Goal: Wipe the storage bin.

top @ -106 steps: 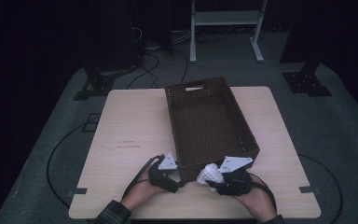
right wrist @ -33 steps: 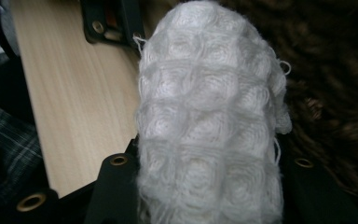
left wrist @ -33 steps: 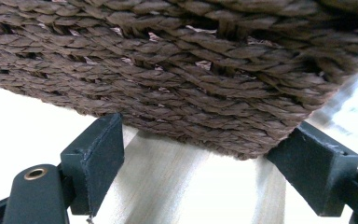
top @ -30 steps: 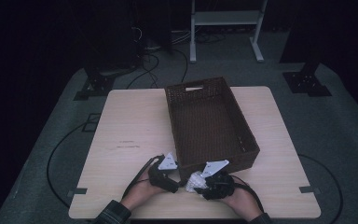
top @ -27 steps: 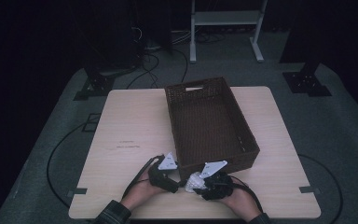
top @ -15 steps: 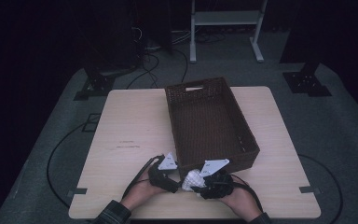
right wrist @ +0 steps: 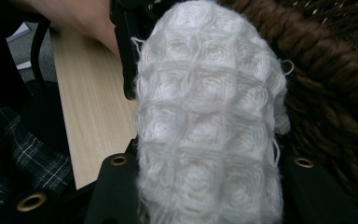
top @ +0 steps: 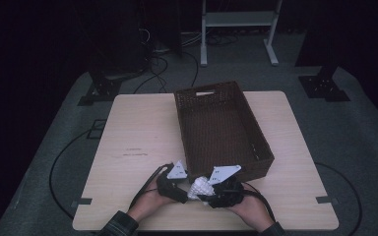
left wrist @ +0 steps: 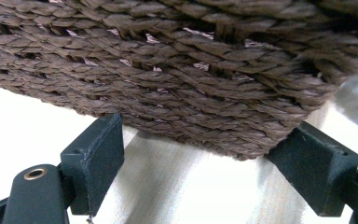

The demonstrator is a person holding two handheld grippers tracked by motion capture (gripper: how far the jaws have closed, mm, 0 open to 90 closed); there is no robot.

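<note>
Right gripper (top: 207, 193) was clamped on the white cloth (right wrist: 209, 116), jaws pinching it from both sides so the bundle stood up between them. I held it just short of the basket's (top: 248, 129) near wall, over the table (top: 138, 128) edge; my read was that this staged it for a lift over the rim into the basket, which looked empty in the high view.

Left gripper (left wrist: 209, 161) sat with jaws apart, nothing between them, low on the table and facing the basket's near corner. I judged it was parked there to steady the basket or simply stay clear.

Cloth: white, thick waffle-knit with puffy squares, fuzzy loose threads at the edges, bunched into a rounded wad. Soft, so it would likely sag once released.
</note>
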